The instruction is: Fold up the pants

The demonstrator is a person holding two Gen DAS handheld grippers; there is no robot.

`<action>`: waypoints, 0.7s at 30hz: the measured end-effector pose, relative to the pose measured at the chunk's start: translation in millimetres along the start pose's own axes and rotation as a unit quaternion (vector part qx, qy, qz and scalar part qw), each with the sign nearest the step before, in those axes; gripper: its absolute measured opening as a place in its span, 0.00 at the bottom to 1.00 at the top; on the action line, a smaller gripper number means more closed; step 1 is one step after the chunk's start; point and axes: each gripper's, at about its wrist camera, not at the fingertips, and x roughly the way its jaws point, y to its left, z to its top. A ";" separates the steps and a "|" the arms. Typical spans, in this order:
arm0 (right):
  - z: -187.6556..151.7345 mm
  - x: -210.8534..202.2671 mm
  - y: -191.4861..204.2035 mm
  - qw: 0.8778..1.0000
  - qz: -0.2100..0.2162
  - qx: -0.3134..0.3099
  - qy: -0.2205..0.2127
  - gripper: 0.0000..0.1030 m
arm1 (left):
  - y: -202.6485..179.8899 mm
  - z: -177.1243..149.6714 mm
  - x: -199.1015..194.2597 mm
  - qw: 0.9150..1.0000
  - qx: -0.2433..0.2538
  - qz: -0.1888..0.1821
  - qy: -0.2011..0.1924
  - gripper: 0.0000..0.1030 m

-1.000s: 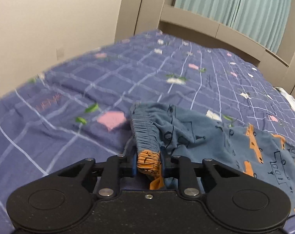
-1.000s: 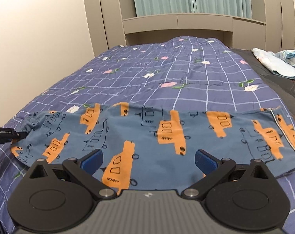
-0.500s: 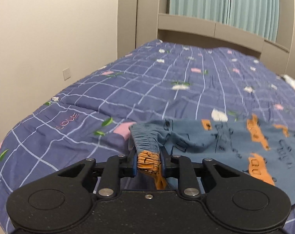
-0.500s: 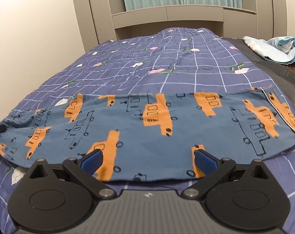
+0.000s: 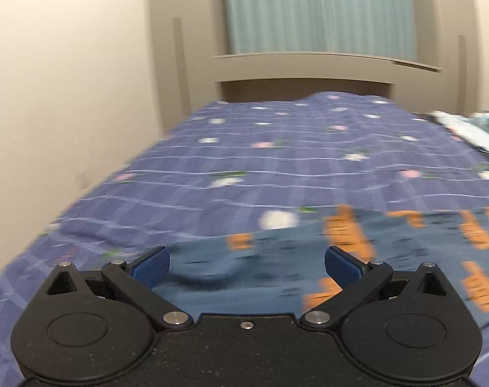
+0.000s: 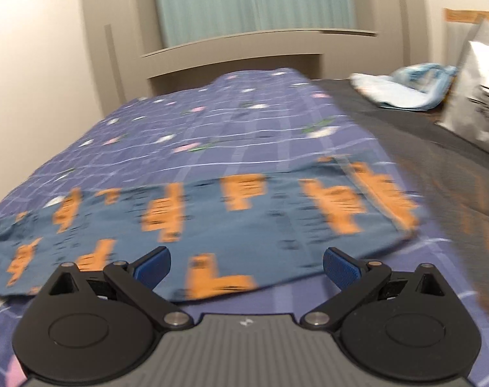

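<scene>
a bed (image 5: 276, 161) in a purple checked cover fills both views. blue pants (image 6: 212, 219) with orange print lie flat across it, just ahead of each claw. the left claw (image 5: 247, 266) and right claw (image 6: 247, 266) both hang spread wide, gripping nothing. the cloth looks light, soft and limp; a hem or waistband edge seems the best hold.

Purple checked bedspread (image 5: 276, 167) (floral print), teal curtain (image 5: 315, 9), beige headboard (image 6: 238, 54), possibly crumpled light-blue cloth (image 6: 402, 87).
</scene>
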 end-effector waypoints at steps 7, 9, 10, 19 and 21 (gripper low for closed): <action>4.9 8.1 -61.2 0.999 -0.024 0.045 0.019 1.00 | -90.4 11.5 23.8 0.991 0.018 -0.133 0.012 0.99; 7.5 13.2 -73.7 0.998 0.001 0.065 0.029 1.00 | -116.2 13.5 31.9 0.986 0.017 -0.163 0.022 0.99; 8.7 15.6 -79.1 0.997 0.012 0.075 0.030 1.00 | -127.8 13.5 35.7 0.984 0.015 -0.178 0.028 0.99; 14.5 38.2 -96.1 0.984 0.053 0.172 0.019 0.92 | -187.8 -6.4 70.8 0.969 0.029 -0.229 0.082 0.99; 10.5 36.5 -100.5 0.977 0.042 0.207 0.001 0.86 | -189.8 -10.3 78.3 0.969 0.026 -0.225 0.095 0.99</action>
